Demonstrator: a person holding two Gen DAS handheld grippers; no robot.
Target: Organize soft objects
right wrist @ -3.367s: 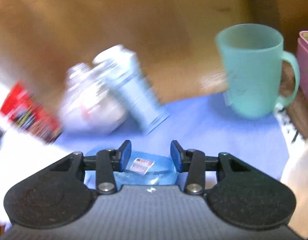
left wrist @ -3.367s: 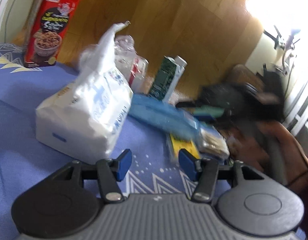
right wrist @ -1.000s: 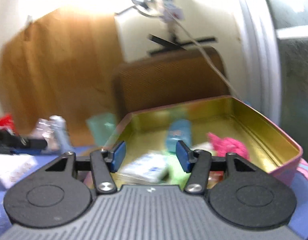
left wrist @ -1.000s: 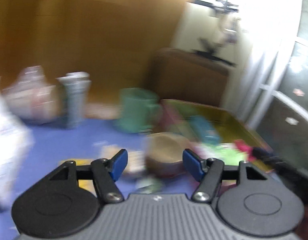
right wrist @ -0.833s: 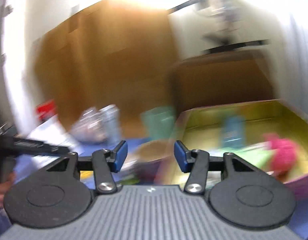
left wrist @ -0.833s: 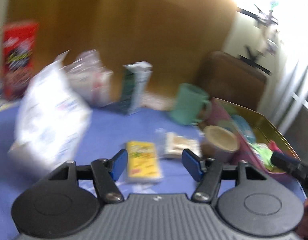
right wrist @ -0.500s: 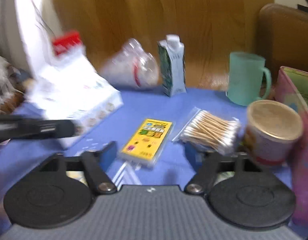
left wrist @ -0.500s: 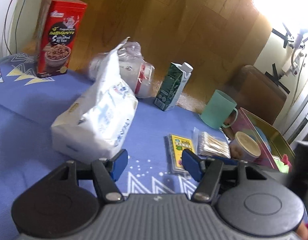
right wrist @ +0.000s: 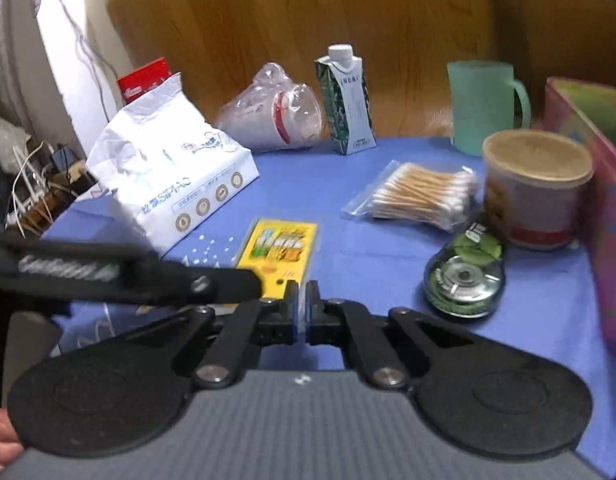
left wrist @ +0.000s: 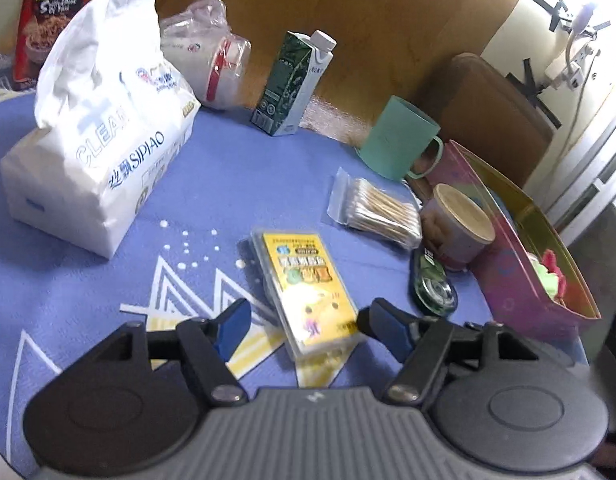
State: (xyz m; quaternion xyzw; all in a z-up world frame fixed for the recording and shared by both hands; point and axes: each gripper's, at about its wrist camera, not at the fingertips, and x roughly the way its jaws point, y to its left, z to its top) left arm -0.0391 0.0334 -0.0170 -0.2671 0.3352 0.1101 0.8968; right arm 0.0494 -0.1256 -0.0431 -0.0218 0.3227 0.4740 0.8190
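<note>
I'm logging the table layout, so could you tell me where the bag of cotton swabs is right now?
The bag of cotton swabs lies flat on the blue tablecloth, right of centre in both views, just left of the paper cup and in front of the green mug.

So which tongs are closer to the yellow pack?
Left. The left tongs are open right around the near end of the yellow pack. The right tongs are shut, just short of its near edge.
</note>
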